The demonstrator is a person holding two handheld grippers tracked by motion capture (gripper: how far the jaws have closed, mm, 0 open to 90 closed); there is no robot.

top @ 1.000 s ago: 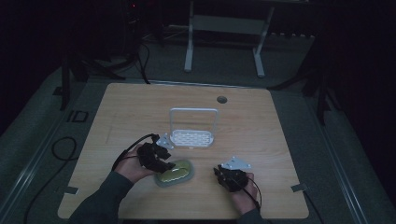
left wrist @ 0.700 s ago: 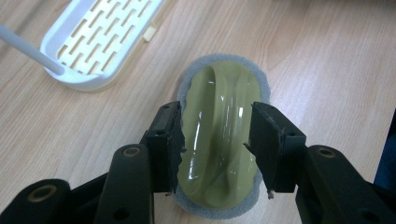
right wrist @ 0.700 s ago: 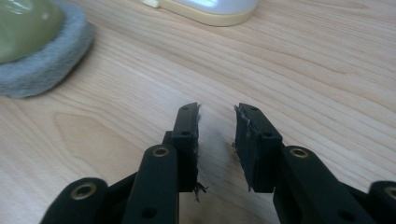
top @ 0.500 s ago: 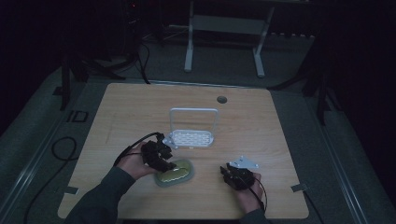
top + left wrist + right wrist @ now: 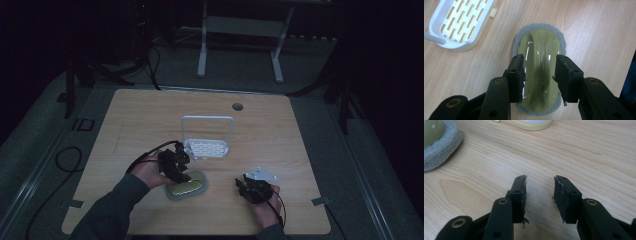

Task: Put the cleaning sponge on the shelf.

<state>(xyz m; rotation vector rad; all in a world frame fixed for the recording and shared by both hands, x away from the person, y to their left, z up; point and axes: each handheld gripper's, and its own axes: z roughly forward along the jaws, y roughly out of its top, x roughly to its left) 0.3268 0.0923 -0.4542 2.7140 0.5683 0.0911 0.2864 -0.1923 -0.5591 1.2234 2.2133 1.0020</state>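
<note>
left gripper [image 5: 540, 77] jaws astride green scrubber [image 5: 539, 62]; white slotted tray [image 5: 459, 22] empty

One scrubber [image 5: 186, 186]; one white rack [image 5: 207, 146]; two hand-held grippers, left [image 5: 179, 172] and right [image 5: 243, 186]; one counter [image 5: 280, 135].

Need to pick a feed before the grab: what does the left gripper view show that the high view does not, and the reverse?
Left gripper view alone: the left gripper has its jaws open on either side of the raised, glossy handle of the yellow-green oval scrubber with the grey pad, with a gap on each side, and the slots in the white plastic basket read clearly.

High view alone: the right gripper off to the side above bare wood, and the whole wooden table.

Both: scrubber, basket, left gripper.
</note>
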